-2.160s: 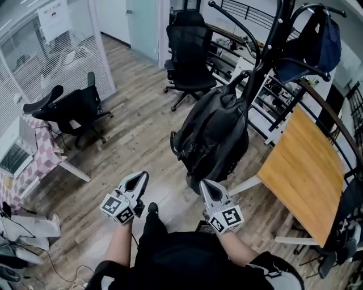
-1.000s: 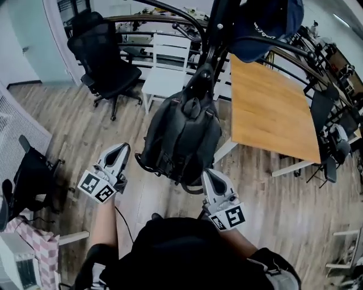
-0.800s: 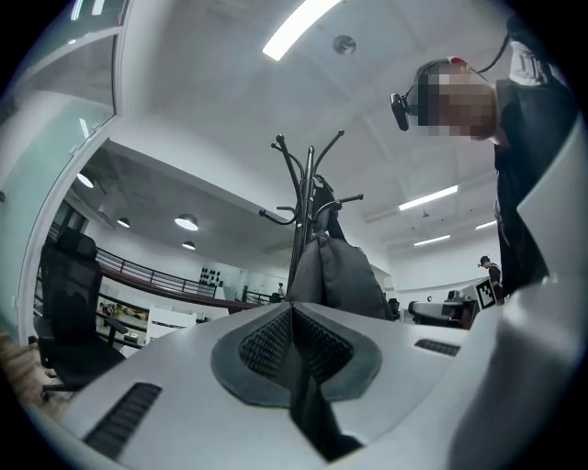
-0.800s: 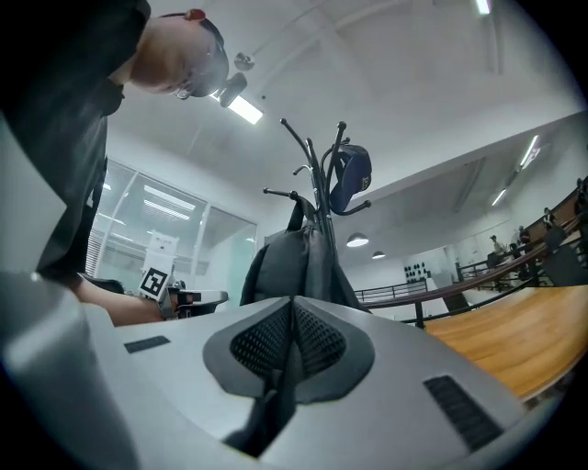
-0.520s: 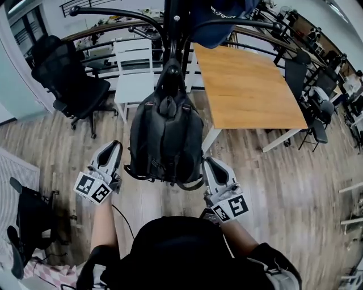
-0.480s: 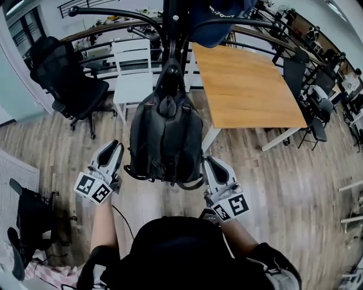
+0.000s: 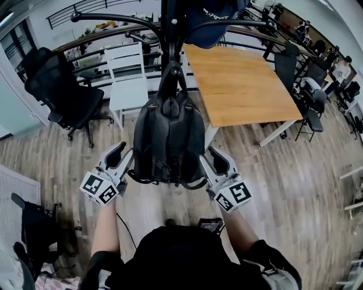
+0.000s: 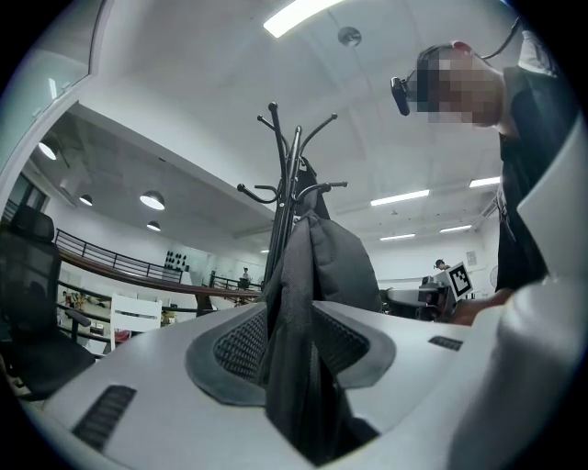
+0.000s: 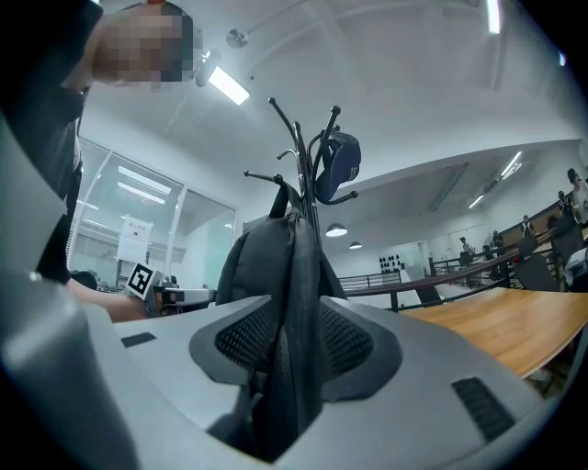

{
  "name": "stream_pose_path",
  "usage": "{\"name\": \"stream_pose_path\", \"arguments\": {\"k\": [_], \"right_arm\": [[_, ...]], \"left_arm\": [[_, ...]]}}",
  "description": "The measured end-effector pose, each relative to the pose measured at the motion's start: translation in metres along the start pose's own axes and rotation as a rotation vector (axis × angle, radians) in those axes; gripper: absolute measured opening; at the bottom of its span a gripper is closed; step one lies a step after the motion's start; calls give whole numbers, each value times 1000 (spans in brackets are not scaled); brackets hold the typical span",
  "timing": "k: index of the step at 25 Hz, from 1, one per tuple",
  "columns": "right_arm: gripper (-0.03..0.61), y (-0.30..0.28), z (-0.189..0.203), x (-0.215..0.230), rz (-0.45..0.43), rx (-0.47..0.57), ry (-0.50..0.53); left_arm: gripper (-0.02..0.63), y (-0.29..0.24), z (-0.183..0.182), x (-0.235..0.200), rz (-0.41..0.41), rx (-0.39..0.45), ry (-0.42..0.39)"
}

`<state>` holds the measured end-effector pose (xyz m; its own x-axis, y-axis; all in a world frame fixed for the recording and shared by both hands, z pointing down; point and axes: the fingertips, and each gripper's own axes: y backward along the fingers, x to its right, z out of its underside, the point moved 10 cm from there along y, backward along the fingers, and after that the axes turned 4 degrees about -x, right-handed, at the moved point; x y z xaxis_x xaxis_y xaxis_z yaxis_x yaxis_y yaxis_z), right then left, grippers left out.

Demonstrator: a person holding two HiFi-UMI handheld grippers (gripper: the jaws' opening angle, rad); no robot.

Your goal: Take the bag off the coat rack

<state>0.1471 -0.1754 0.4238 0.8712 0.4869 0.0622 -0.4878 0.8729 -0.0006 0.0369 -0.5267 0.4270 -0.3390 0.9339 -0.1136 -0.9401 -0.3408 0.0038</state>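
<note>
A black backpack (image 7: 170, 136) hangs by its top loop from the black coat rack (image 7: 169, 34), and a dark blue cap (image 7: 212, 17) sits on a higher hook. My left gripper (image 7: 122, 152) is at the bag's lower left side and my right gripper (image 7: 212, 156) at its lower right side. Both are opening their jaws. In the left gripper view a fold of the backpack (image 8: 331, 266) runs down between the jaws of the left gripper (image 8: 289, 344). The right gripper view shows the same: backpack (image 9: 266, 257) fabric lies between the jaws of the right gripper (image 9: 296, 344).
A wooden table (image 7: 244, 85) stands close behind the rack on the right. A white chair (image 7: 127, 85) and a black office chair (image 7: 62, 93) are at the left. More chairs (image 7: 295, 68) crowd the table's far side. Wood floor lies below the bag.
Both grippers were shut beside the bag's bottom; now their jaws are spread and sit further up against the bag's lower sides. The bag still hangs on the rack.
</note>
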Motion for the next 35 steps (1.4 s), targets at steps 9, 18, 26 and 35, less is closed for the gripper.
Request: {"name": "stream_pose_path", "arguments": {"k": [9, 18, 26, 35], "right_arm": [[199, -25, 15, 3, 49, -143, -20], [195, -39, 18, 6, 102, -169, -18], [141, -39, 21, 7, 81, -148, -76], [58, -33, 17, -2, 74, -81, -113]], "left_arm": [[184, -27, 15, -2, 53, -104, -67], [183, -44, 21, -5, 63, -154, -50], [135, -46, 22, 0, 58, -133, -79], [63, -41, 25, 12, 62, -58, -98]]}}
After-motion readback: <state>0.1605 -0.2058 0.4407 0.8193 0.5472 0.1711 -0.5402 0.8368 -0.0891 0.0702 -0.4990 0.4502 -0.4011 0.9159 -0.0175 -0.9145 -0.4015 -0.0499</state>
